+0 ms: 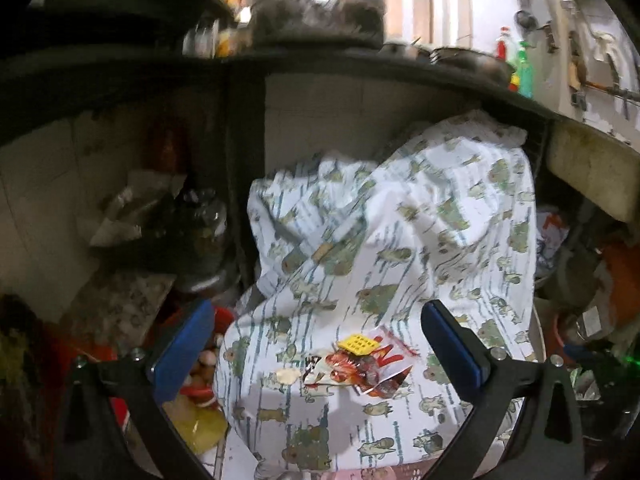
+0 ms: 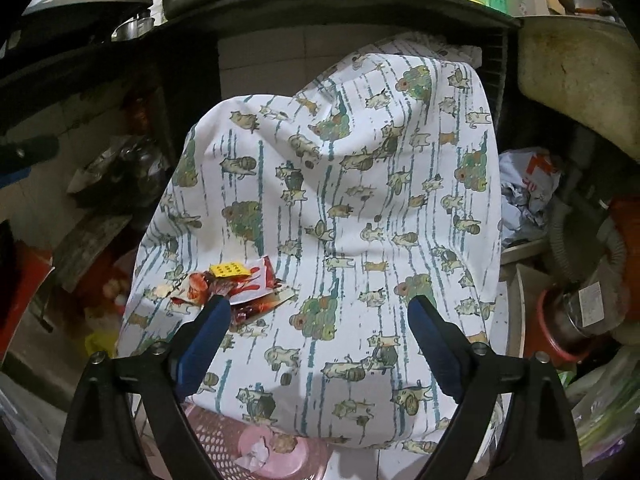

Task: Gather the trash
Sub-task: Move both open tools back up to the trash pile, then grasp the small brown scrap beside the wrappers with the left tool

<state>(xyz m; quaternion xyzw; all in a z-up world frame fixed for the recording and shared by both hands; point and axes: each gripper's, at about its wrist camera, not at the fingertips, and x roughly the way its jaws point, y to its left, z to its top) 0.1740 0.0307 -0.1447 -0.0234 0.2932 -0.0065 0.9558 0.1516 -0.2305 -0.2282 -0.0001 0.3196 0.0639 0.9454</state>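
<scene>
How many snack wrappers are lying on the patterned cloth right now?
1. A torn red and white wrapper with a yellow tag lies on the lower part of the cloth, near its left edge, by the right gripper's left finger. Folds or the cloth itself could hide more.

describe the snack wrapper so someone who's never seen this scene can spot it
Find the big white cat-print cloth draped under the dark counter. On its lower front lies a crumpled wrapper, red and white. A small yellow dotted tag on top sets it apart from the cloth's pale green print.
</scene>
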